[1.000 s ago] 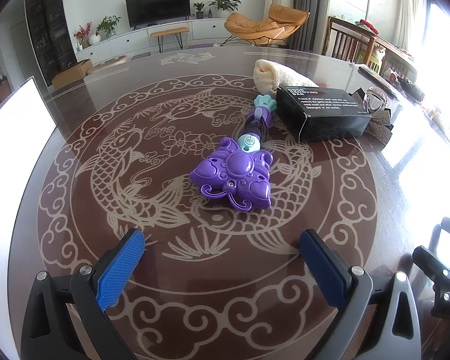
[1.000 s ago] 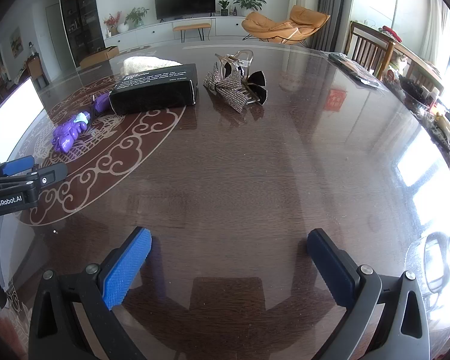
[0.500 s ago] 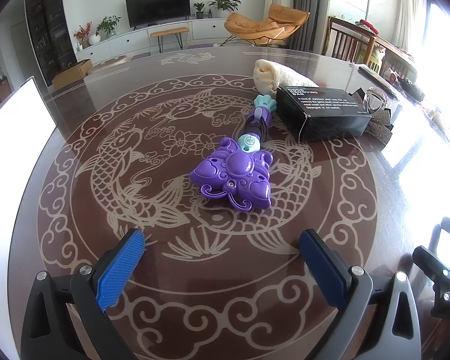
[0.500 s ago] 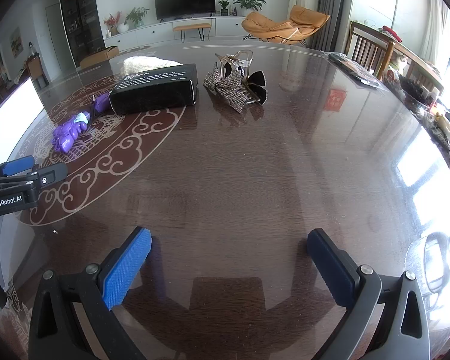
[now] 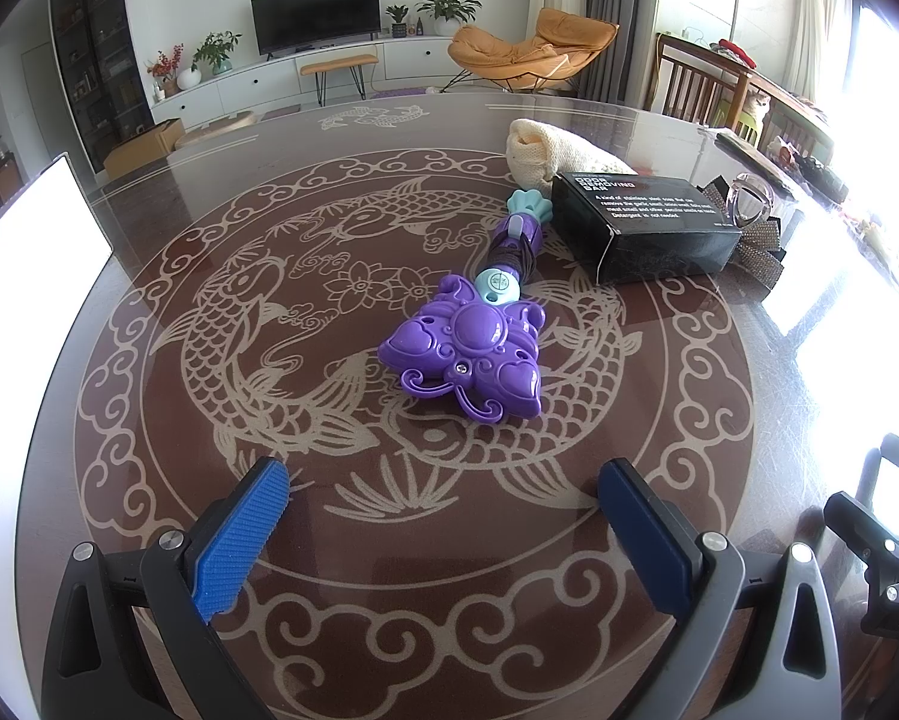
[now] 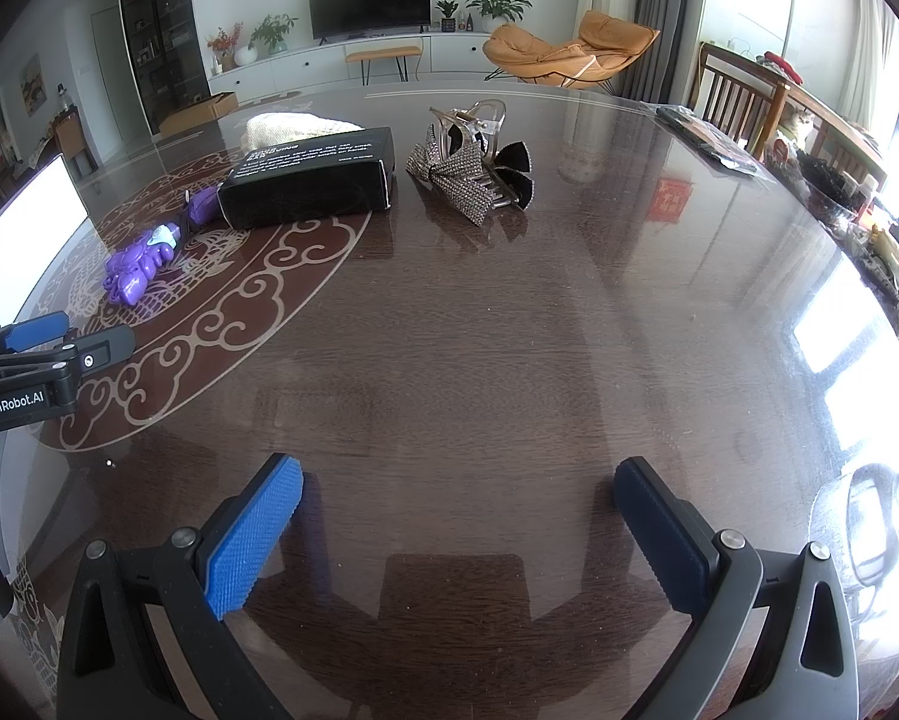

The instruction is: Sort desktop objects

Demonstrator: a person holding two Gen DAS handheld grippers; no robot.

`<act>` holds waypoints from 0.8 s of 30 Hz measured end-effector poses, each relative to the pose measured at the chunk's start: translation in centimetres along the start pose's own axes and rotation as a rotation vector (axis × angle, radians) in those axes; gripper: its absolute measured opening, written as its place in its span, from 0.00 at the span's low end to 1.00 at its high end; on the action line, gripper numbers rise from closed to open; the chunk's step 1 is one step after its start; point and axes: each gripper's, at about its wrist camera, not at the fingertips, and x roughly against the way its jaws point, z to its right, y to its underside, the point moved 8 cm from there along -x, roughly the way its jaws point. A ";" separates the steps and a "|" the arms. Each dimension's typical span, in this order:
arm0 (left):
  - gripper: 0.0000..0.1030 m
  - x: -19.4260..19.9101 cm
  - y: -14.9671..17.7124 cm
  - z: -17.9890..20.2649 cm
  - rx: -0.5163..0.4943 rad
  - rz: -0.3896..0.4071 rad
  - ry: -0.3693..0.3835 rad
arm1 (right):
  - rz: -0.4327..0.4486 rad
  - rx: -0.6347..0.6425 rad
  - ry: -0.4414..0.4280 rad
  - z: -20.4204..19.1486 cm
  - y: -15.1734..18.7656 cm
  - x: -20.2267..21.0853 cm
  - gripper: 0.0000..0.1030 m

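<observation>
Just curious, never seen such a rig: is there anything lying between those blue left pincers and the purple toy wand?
Nothing. In the left wrist view, only bare patterned tabletop lies between the open left gripper and the purple toy wand.

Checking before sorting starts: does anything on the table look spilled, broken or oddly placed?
Nothing stands out. The purple plastic toy wand, black printed cardboard box, cream knitted cloth and rhinestone bow hair clip lie intact on the glass-topped table.

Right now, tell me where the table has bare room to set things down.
Free: the wide dark stretch between the right gripper and the bow clip; also the carved circle left of the purple toy. Crowded: toy, black box and cloth cluster together.
</observation>
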 end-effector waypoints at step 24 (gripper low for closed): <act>1.00 0.0 0.0 0.0 0.000 0.000 0.000 | 0.000 0.000 0.000 0.0 0.0 0.0 1.00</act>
